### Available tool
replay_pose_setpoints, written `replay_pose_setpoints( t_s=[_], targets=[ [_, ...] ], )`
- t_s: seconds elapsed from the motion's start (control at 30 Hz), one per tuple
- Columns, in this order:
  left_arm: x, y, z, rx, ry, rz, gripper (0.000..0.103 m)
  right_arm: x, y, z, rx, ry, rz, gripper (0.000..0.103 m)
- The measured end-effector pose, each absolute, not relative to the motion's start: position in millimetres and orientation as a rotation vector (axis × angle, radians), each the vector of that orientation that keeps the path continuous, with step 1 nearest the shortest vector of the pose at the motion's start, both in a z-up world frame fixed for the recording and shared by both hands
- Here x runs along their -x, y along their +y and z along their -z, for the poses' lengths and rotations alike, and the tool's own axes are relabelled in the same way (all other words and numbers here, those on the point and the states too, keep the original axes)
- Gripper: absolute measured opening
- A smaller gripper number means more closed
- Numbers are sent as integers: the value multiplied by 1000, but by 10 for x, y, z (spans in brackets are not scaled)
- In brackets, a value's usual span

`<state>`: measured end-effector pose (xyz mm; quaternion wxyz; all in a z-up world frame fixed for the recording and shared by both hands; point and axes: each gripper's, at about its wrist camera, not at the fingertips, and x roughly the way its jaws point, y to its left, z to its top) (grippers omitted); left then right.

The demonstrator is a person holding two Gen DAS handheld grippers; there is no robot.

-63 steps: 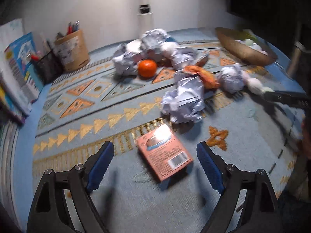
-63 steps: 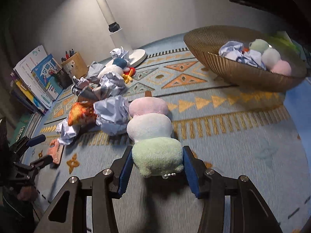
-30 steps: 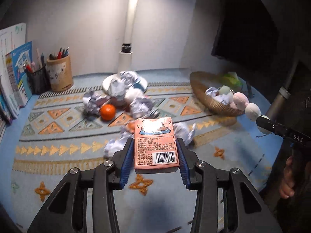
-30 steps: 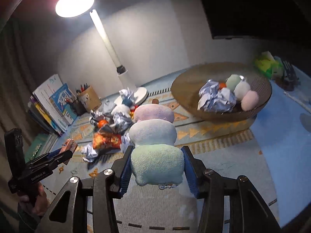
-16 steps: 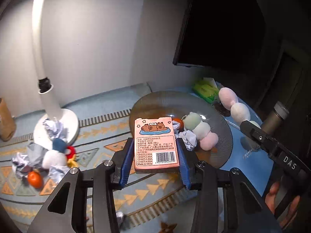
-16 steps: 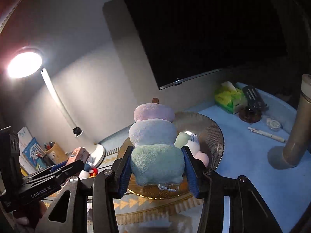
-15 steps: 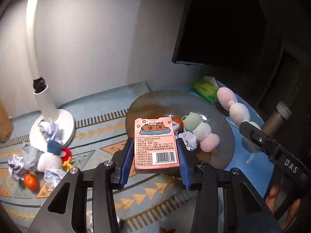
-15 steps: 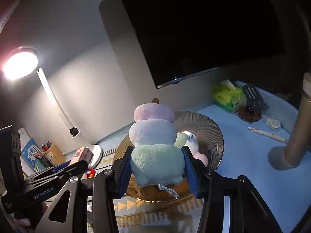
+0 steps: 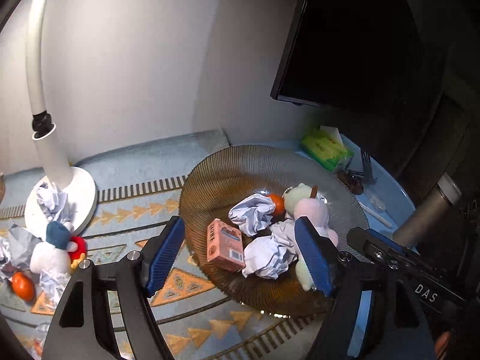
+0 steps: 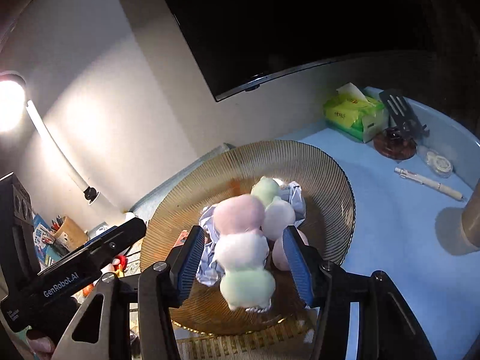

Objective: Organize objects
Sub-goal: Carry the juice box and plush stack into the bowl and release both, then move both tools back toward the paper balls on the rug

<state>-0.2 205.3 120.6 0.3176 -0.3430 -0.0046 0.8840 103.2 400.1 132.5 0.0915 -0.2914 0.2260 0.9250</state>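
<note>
With both drops landing in the bowl [image 9: 210,177], keep the left tool [image 9: 240,255] wide above the pink box [image 9: 225,244] and let the right tool [image 10: 241,258], its jaws just parting, clear the blurred plush skewer [image 10: 244,249] before withdrawing.

Wall [image 9: 126,60]: pale, plain — lamplit.
Screen [image 10: 300,15]: dark, wall-mounted.
Lamp [image 9: 39,96]: white, curved neck — round base.
Table [image 10: 405,210]: light blue.

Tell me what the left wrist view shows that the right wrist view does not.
Only the left wrist view: the lamp's round base, a white plush beside it, an orange on the rug.
Only the right wrist view: the lit lamp head, a pen, a pencil cup.
Both: the ribbed bowl holding crumpled paper, the green tissue pack, the dark screen.
</note>
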Motion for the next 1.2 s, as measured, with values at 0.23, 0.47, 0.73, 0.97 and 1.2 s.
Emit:
replay_pose_setpoints(
  t_s=[0.23, 0.47, 0.73, 0.97, 1.2],
  targets=[
    [-451, 1351, -1532, 813, -103, -2400, 74, -1263, 3380, -1555, 893, 574, -2877, 53],
    [-946, 287, -1703, 721, -137, -2597, 102, -1341, 2576, -1566, 954, 435, -3004, 55],
    [-1108, -825, -933, 898, -101, -2822, 102, -1218, 1965, -913, 1139, 405, -3021, 59],
    [-1020, -1129, -449, 999, -195, -2821, 96, -1167, 1755, -564, 1170, 284, -3015, 60],
    [-1027, -1110, -415, 990, -206, -2762, 97, -1155, 1830, -548, 1174, 353, -3030, 77]
  ],
)
